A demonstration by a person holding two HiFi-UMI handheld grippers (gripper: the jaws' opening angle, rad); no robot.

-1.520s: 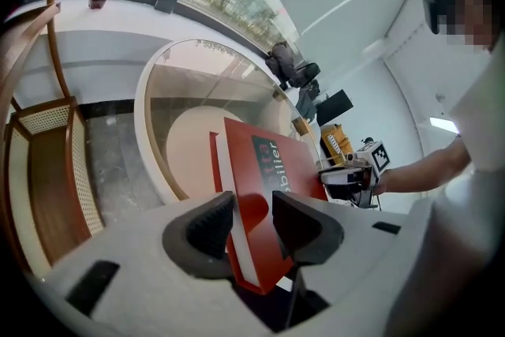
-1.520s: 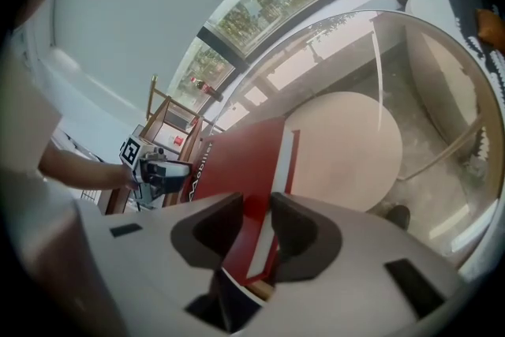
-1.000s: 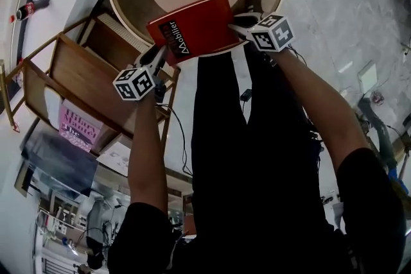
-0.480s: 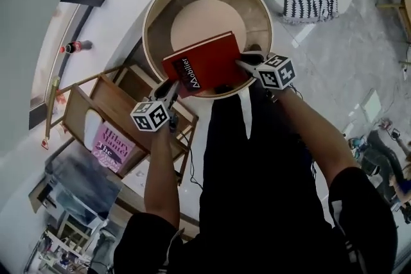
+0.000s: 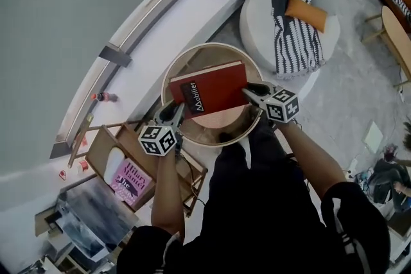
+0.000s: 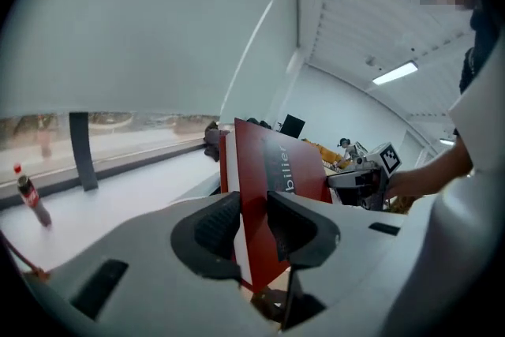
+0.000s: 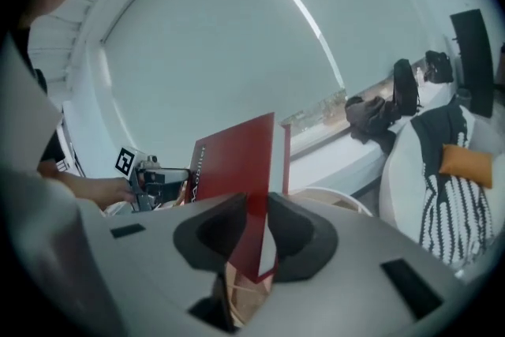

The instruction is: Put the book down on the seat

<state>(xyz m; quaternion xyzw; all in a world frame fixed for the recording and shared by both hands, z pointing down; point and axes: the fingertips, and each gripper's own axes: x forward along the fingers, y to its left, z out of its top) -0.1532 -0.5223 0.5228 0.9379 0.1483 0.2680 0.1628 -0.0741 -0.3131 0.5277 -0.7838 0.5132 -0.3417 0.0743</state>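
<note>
Book (image 5: 210,89) clamped at opposite edges above seat (image 5: 198,56).

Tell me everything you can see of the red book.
The book is a closed red hardcover with white lettering on a dark band near the spine and a white page block. It is held roughly flat in the air above the round seat. The left gripper clamps its near left corner and the right gripper its right edge. Both pairs of jaws have just been closing on it.
</note>
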